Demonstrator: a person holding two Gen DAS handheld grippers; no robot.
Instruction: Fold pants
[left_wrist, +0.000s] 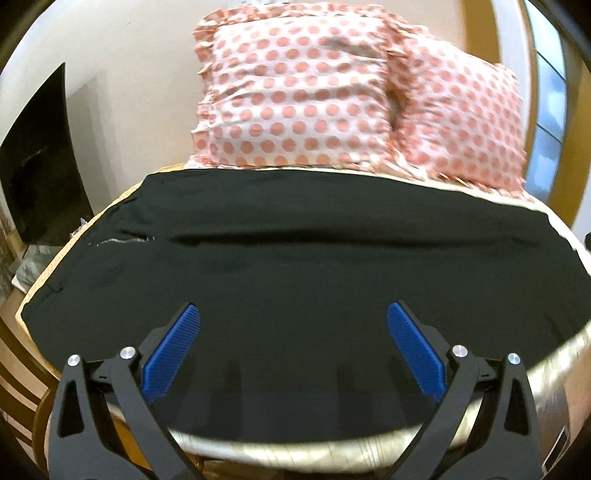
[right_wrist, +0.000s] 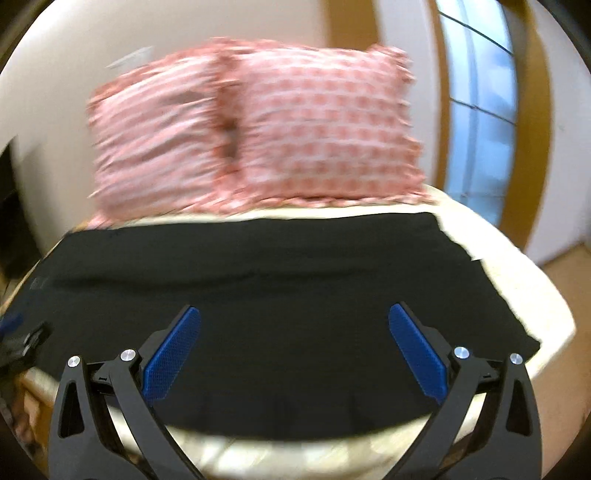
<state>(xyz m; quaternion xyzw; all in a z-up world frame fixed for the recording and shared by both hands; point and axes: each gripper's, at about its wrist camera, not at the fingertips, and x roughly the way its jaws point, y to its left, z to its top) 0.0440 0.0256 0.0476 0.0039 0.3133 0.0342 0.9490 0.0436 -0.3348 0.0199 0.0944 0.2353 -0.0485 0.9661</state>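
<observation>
Black pants (left_wrist: 295, 266) lie flat across a cream bed (left_wrist: 332, 448), waist and zip at the left, legs running right. A long crease runs across their middle. My left gripper (left_wrist: 293, 314) hovers open over the near half of the pants, nothing between its blue pads (left_wrist: 173, 354). In the right wrist view the same pants (right_wrist: 277, 280) fill the bed (right_wrist: 517, 266), hems at the right edge. My right gripper (right_wrist: 294, 314) is open above the near part of the cloth, holding nothing. The left gripper's tip shows at the far left edge of the right wrist view.
Two pink polka-dot pillows (left_wrist: 295, 96) (right_wrist: 317, 129) stand at the head of the bed against a cream wall. A dark screen (left_wrist: 37, 166) is at the left. A window (right_wrist: 480, 122) with a wooden frame is at the right.
</observation>
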